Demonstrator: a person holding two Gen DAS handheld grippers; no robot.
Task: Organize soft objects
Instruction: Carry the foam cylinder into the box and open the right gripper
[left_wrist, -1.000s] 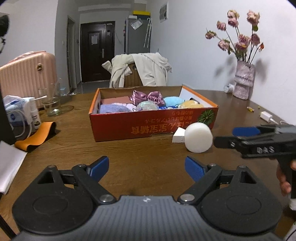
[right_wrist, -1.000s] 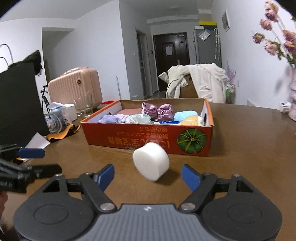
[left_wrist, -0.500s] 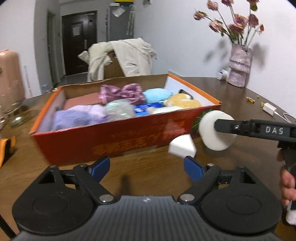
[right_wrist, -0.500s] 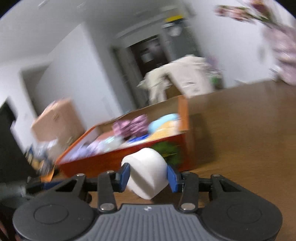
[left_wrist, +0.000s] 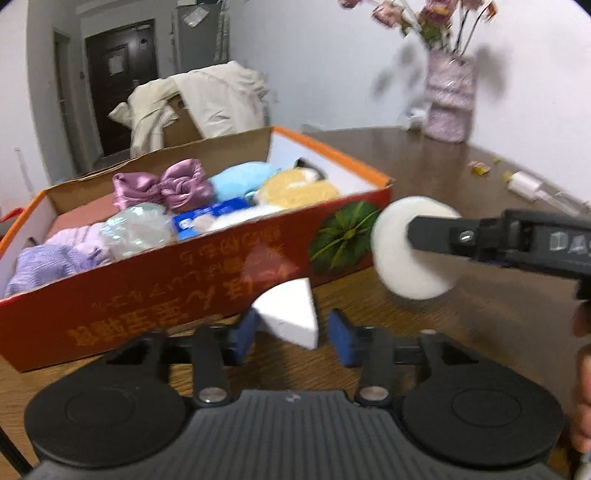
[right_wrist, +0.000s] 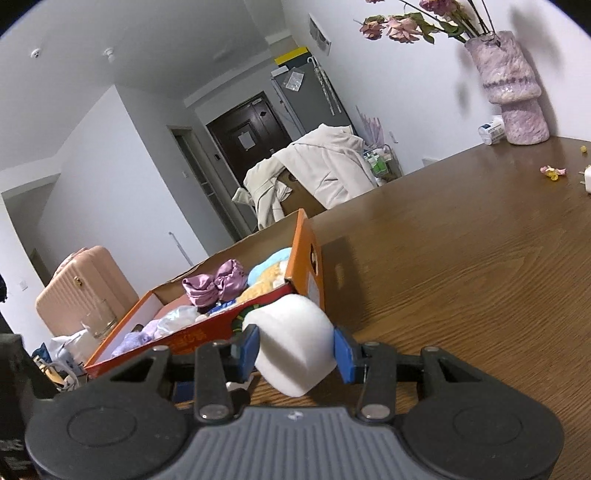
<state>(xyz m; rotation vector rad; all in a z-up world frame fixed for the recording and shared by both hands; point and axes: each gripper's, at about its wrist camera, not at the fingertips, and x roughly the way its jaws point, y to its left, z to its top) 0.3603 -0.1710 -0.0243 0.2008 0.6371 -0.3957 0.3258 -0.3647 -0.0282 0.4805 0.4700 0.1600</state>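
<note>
A red cardboard box (left_wrist: 155, 273) on the wooden table holds several soft things: a purple bow (left_wrist: 162, 184), a blue plush (left_wrist: 243, 177), a yellow plush (left_wrist: 299, 190). My right gripper (right_wrist: 295, 349) is shut on a round white sponge (right_wrist: 295, 343), lifted beside the box's right end (right_wrist: 308, 254); the sponge also shows in the left wrist view (left_wrist: 410, 251). My left gripper (left_wrist: 291, 332) has its jaws close around a white wedge sponge (left_wrist: 291, 314) in front of the box; the left pad touches it, a small gap shows on the right.
A purple vase (right_wrist: 511, 85) with dried flowers stands at the table's far right by the wall, with small scraps (right_wrist: 552, 171) and a white charger (left_wrist: 524, 184) near it. A pink suitcase (right_wrist: 81, 280) and a glass (right_wrist: 99, 321) are behind the box's left end.
My right gripper has closed on the round sponge and lifted it. My left gripper has moved forward to the wedge sponge and narrowed its jaws around it.
</note>
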